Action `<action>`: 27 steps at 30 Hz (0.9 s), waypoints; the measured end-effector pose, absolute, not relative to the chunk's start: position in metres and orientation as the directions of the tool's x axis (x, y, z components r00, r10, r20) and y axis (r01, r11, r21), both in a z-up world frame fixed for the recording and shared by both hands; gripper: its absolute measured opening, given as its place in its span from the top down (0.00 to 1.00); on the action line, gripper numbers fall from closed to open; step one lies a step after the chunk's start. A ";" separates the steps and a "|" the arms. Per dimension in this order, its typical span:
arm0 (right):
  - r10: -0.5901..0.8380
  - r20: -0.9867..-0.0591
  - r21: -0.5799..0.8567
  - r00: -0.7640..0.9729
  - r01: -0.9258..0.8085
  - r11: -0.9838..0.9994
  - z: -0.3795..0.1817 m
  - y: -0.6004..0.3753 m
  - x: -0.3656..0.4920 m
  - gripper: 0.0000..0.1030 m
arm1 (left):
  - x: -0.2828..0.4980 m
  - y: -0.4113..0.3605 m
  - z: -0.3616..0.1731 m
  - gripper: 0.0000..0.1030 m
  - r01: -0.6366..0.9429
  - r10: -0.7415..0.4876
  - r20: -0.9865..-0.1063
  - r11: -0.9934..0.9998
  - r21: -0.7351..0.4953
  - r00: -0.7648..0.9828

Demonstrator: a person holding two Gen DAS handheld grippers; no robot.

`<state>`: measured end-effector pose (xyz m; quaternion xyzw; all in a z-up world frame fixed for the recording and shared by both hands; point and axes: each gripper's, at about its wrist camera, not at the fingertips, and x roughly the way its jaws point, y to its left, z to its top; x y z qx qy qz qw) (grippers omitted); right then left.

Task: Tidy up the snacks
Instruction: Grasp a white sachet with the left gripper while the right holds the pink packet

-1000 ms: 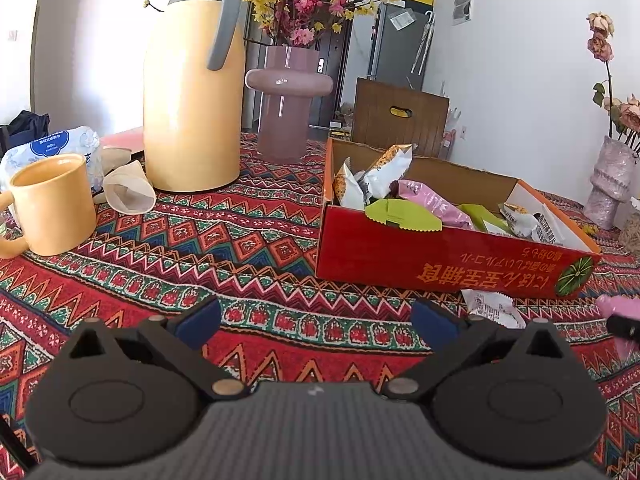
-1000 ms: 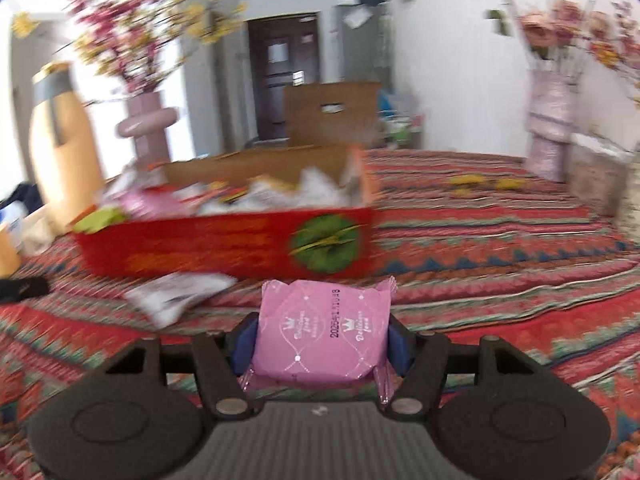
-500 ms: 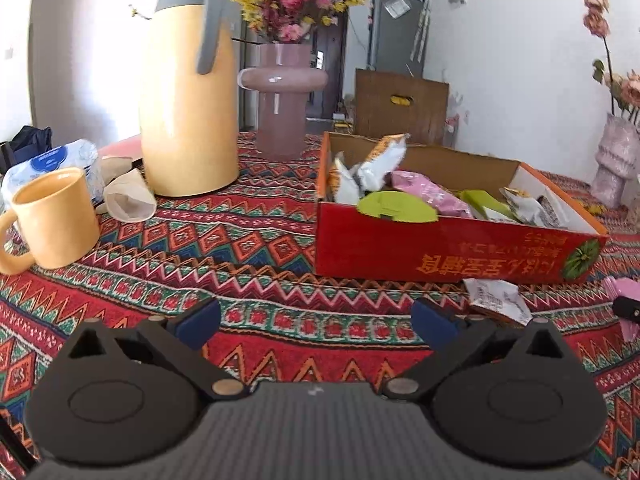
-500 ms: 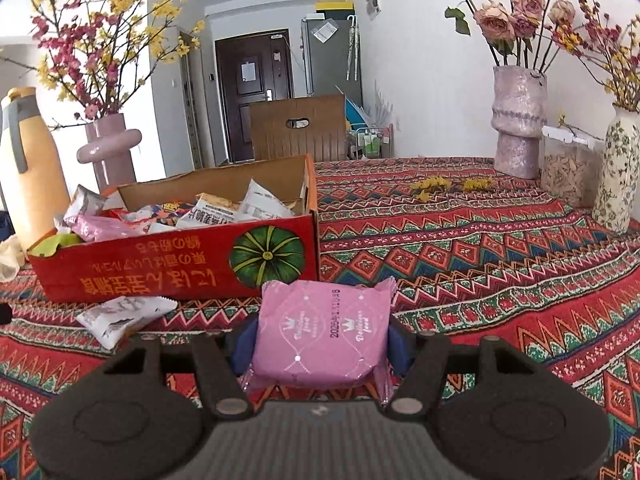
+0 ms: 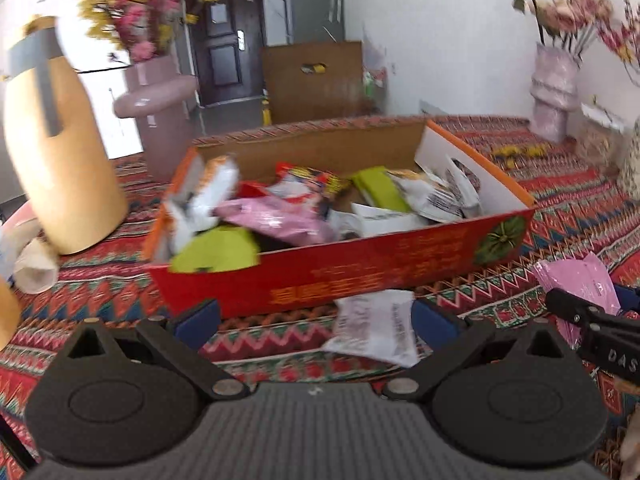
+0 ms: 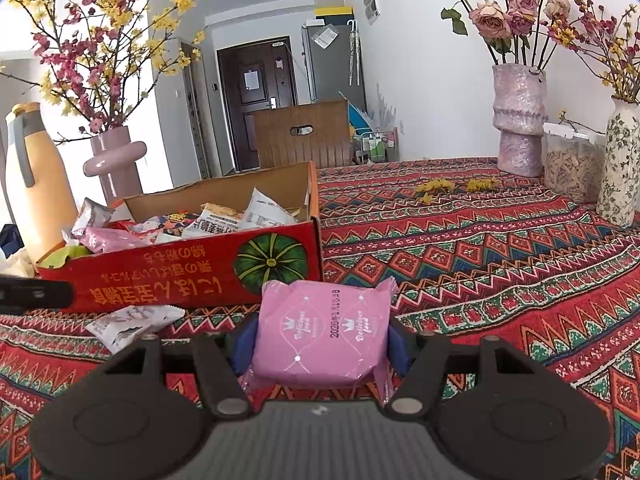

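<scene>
A red cardboard box (image 5: 360, 272) full of snack packets stands on the patterned tablecloth; it also shows in the right wrist view (image 6: 180, 276). My left gripper (image 5: 316, 320) is open and empty, just in front of the box, with a white snack packet (image 5: 376, 330) lying on the cloth between its fingers. My right gripper (image 6: 322, 340) is shut on a pink snack packet (image 6: 324, 336), held to the right of the box front; that packet shows at the right in the left wrist view (image 5: 580, 284). The white packet also shows in the right wrist view (image 6: 128, 322).
A yellow thermos (image 5: 60, 152) and a pink vase with blossoms (image 5: 156, 112) stand left of the box. Paper cups (image 5: 36, 264) lie by the thermos. Pink vase (image 6: 520, 120), jar (image 6: 572, 160) and patterned vase (image 6: 622, 160) stand at the far right.
My left gripper has swung right and closer to the box, bringing the white packet between its fingers. My right gripper has kept hold of the pink packet and moved slightly nearer the box.
</scene>
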<state>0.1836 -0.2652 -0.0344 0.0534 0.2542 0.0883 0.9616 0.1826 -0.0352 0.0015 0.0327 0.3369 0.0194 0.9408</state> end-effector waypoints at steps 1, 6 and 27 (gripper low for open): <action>0.198 -0.480 0.148 0.854 -0.144 0.978 -0.034 -0.265 0.184 0.39 | 0.189 -0.040 -0.002 0.00 -0.011 0.061 -0.646 0.997 0.081 0.761; 0.211 -0.480 0.160 0.851 -0.152 0.975 -0.035 -0.266 0.183 0.39 | 0.208 -0.054 -0.018 0.00 -0.008 0.065 -0.694 0.996 0.085 0.717; 0.237 -0.475 0.183 0.848 -0.168 0.969 -0.034 -0.267 0.183 0.39 | 0.190 -0.066 -0.029 0.42 0.016 0.006 -0.685 1.000 0.025 0.728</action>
